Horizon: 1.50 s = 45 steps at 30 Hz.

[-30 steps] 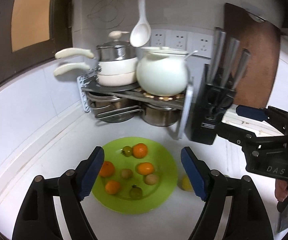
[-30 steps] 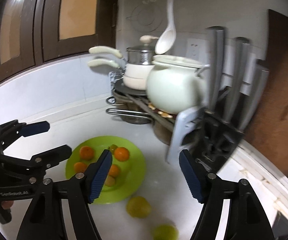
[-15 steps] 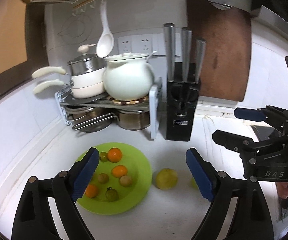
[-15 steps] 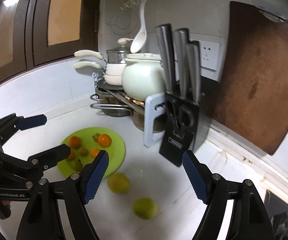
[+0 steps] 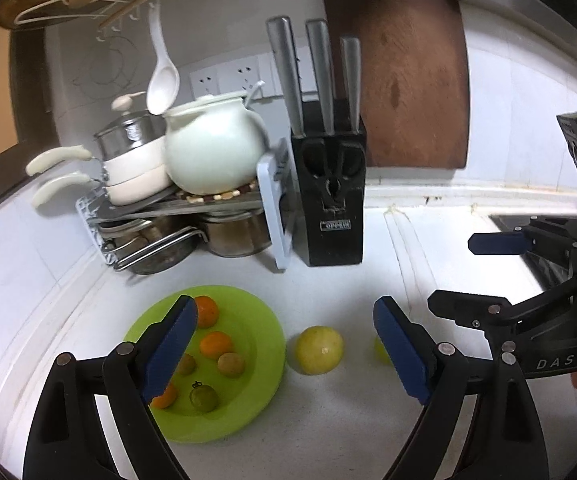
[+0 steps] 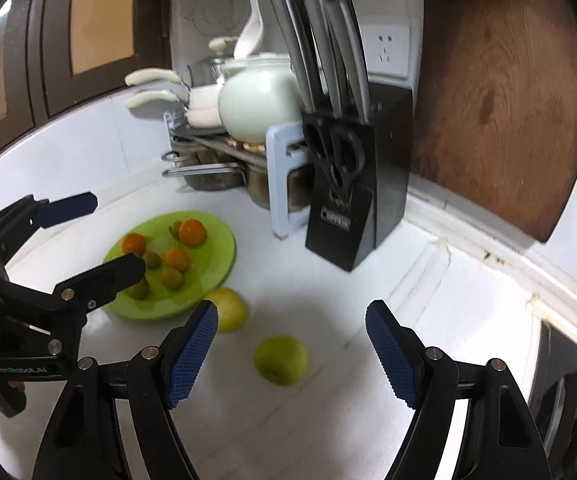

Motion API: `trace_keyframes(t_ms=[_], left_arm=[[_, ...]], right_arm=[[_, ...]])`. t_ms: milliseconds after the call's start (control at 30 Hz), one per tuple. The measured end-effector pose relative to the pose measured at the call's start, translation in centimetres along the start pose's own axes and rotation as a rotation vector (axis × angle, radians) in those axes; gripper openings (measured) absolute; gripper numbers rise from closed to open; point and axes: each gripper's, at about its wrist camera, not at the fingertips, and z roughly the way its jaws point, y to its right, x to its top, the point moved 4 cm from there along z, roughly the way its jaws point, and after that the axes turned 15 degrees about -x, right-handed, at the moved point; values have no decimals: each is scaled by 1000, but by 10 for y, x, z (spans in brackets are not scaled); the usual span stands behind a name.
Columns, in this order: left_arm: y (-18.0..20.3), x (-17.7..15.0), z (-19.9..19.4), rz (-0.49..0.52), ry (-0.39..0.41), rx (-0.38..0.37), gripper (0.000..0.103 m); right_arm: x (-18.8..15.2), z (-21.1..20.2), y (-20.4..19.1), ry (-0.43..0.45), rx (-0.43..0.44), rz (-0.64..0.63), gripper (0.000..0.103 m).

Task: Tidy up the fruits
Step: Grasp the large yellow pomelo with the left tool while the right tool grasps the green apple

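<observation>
green plate (image 5: 248,408) below the left gripper (image 5: 284,356) already holds small fruits; a yellow fruit (image 5: 319,349) and a green fruit (image 6: 281,360), between the right gripper (image 6: 290,354) jaws, remain on the bench (image 5: 328,432). both jaws released, empty.

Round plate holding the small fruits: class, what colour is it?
Lime green round plate; clearest in the left wrist view.

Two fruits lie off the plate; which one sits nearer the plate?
The yellow fruit, lying almost against the green plate. The greener fruit lies farther out on the counter.
</observation>
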Motion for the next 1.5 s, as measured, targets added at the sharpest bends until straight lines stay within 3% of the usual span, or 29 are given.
trace_keyframes(t_ms=[600,800,1267,1500], left_arm=[[-2,-36,68,111,-181,-103,87],[-3,-45,89,100,-218,-136,81],[-5,-54,115,81,-269,-196,66],[-3,-57,124,48,-287,-216,59]], right_arm=[[-38,61,-9,-189,25,-24,77],[-47,77,-10,-244,54,-6,77],[-51,97,-19,-284,104,-16,76],[-51,102,-21,-295,136,-9,64]])
